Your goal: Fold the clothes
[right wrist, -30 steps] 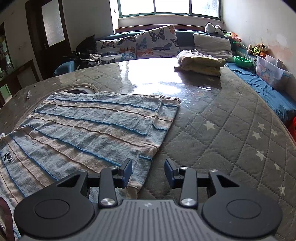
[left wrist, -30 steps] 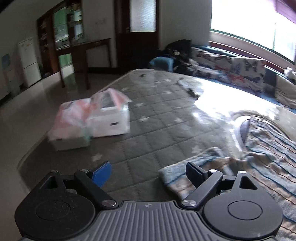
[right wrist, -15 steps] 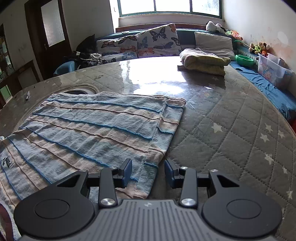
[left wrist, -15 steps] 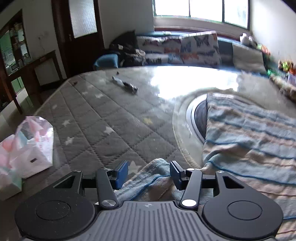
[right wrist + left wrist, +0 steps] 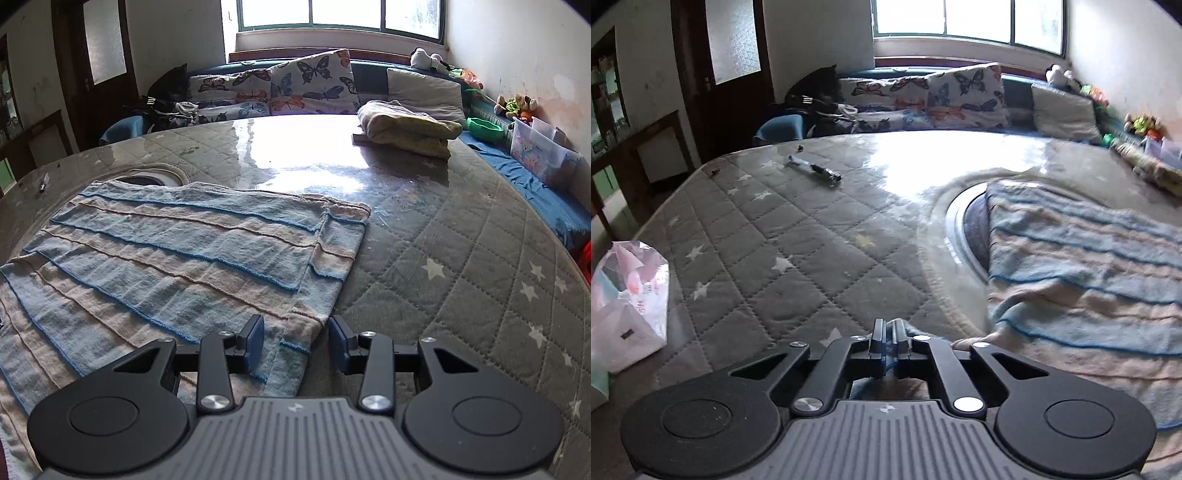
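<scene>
While the striped garment (image 5: 177,254) lies mostly flat across the left half of the right wrist view, no fold across its body shows yet; only a narrow strip along its right edge looks turned over. It rests on the quilted star-print table cover (image 5: 461,280), one far corner overlapping a round rimmed inset (image 5: 964,236) in the surface.

Left gripper (image 5: 888,345), bottom centre of its frame: jaws drawn together to a sliver, with a bit of blue cloth showing in the gap and the garment's near corner bunched under and behind them. Reads as a pinch on that corner.

Right gripper (image 5: 295,341), bottom centre of its frame: jaws at a middling gap, straddling the garment's near right corner. Cloth lies between the pads, but neither appears to press on it. No grip yet.

Judgement: early in this piece. One corner taken, the other lined up; closing, lifting, carrying over and smoothing all remain.

A folded yellowish cloth (image 5: 410,129) sits upper right, well apart, possibly finished work. Plastic bag (image 5: 626,302) at left edge; small dark object (image 5: 816,170) upper left on the cover.
</scene>
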The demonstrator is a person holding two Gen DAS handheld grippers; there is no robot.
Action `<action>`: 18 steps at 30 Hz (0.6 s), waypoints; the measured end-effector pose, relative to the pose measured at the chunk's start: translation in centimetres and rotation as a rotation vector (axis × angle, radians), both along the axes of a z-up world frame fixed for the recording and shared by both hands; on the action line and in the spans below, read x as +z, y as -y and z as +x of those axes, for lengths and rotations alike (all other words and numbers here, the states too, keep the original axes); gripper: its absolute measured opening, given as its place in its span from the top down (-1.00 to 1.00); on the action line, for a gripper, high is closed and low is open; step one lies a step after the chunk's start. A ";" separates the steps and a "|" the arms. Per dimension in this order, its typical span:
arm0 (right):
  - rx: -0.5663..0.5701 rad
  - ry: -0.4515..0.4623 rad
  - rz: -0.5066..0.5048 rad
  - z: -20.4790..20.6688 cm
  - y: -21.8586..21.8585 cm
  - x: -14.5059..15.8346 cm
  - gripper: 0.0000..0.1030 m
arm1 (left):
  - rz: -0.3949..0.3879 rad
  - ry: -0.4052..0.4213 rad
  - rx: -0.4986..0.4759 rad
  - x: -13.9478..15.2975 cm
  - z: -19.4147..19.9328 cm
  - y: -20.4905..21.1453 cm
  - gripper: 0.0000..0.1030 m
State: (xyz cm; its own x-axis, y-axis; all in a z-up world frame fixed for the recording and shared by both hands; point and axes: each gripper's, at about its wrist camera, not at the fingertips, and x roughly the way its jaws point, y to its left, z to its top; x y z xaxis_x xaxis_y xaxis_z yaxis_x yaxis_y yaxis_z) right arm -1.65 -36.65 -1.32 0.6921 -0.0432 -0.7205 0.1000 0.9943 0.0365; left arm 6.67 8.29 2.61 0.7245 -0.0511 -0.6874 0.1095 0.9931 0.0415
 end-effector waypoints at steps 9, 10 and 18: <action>0.001 0.006 -0.009 1.2 0.2 -0.1 0.44 | 0.024 -0.015 -0.059 -0.5 0.5 1.1 0.60; 0.000 0.007 -0.008 1.4 0.3 -0.1 0.48 | 0.023 -0.014 -0.062 -0.5 0.5 1.2 0.67; 0.010 0.005 -0.035 3.3 0.0 -0.1 0.76 | 0.028 0.014 -0.010 -0.7 0.3 0.9 0.82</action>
State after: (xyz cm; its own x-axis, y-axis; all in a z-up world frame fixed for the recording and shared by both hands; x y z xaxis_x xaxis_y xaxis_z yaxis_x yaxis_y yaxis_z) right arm 1.62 -36.65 -1.44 0.6959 -0.0614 -0.7155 0.0902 0.9959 0.0022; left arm 6.97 7.42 1.91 0.7338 -0.0392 -0.6782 0.1186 0.9904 0.0711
